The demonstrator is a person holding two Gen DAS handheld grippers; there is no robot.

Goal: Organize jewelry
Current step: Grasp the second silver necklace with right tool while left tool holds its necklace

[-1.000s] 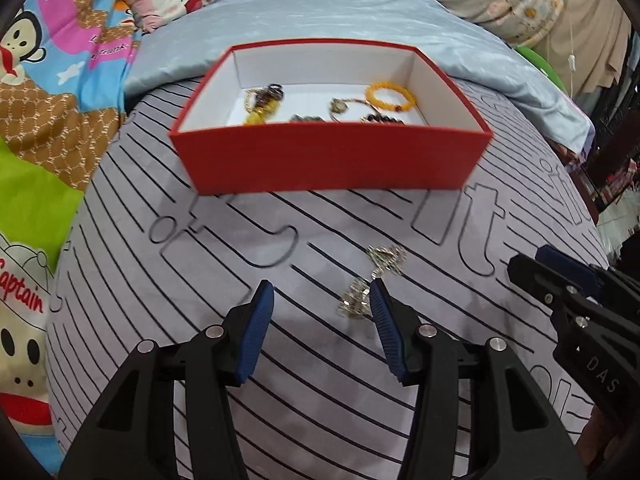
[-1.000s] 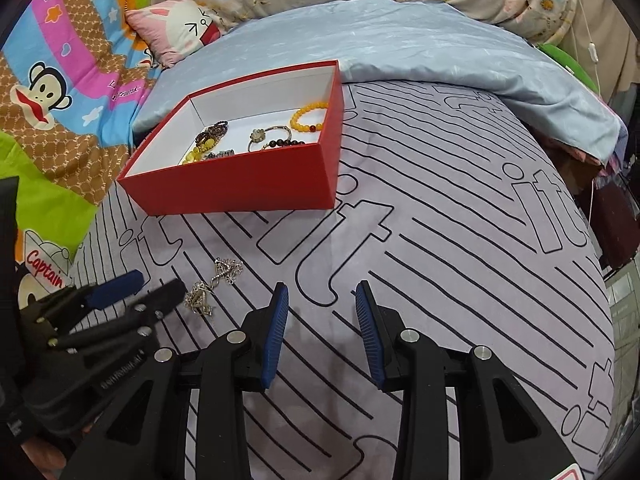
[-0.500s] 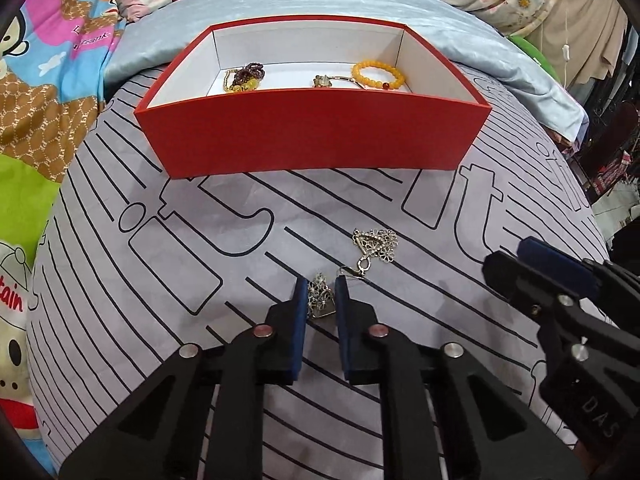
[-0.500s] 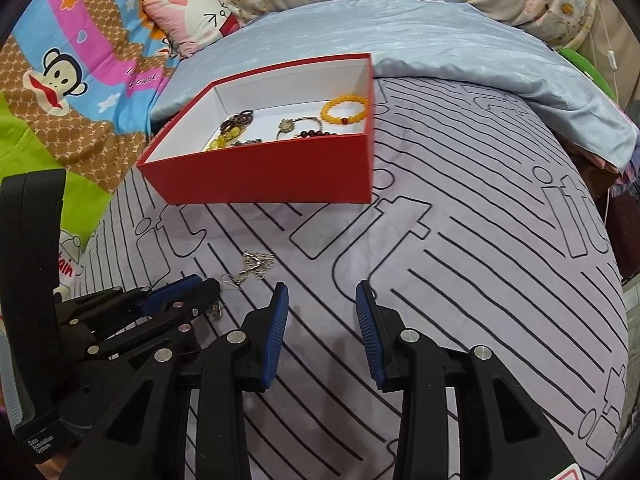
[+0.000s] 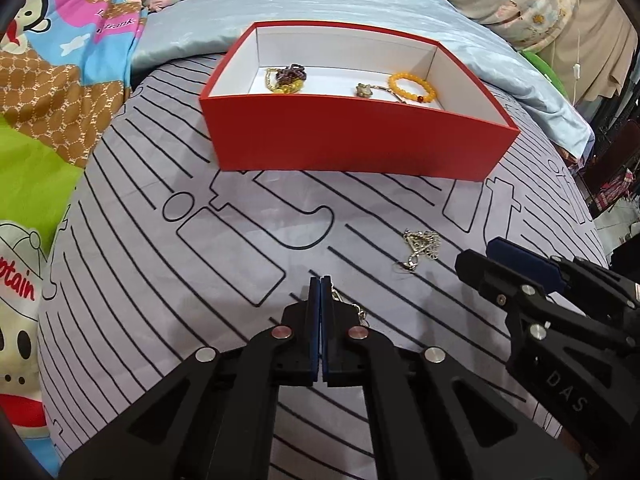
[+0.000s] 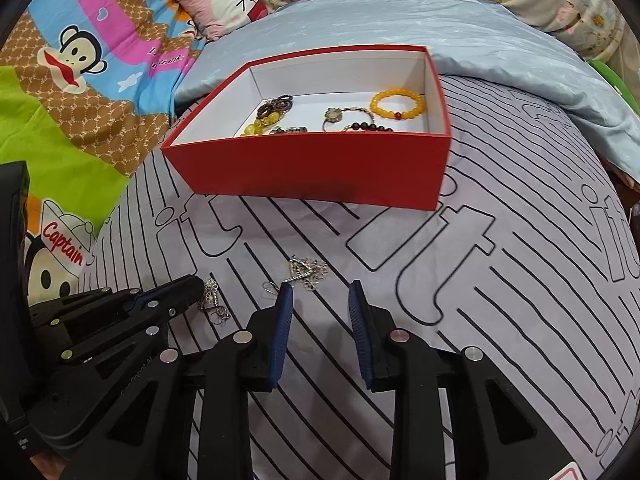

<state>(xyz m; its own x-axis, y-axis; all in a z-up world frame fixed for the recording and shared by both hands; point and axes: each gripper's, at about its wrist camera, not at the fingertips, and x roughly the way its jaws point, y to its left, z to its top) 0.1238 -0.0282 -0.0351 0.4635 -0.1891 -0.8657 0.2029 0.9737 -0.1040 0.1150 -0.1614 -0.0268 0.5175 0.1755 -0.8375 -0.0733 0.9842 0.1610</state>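
Note:
A red box with a white inside stands on the striped bedspread and holds a yellow bead bracelet and several other pieces. My left gripper is shut on a silver earring, whose chain sticks out beside the pads. A second silver earring lies on the bedspread just ahead of my right gripper. The right jaws are closing, with nothing between the pads.
The grey bedspread with black lines spreads wide to the right. A light blue cover lies behind the box. A cartoon blanket and a pink pillow lie at the left and back.
The left jaws went from wide open to shut on one silver earring and drew it back a little. The right gripper moved left towards the other earring and its jaws narrowed.

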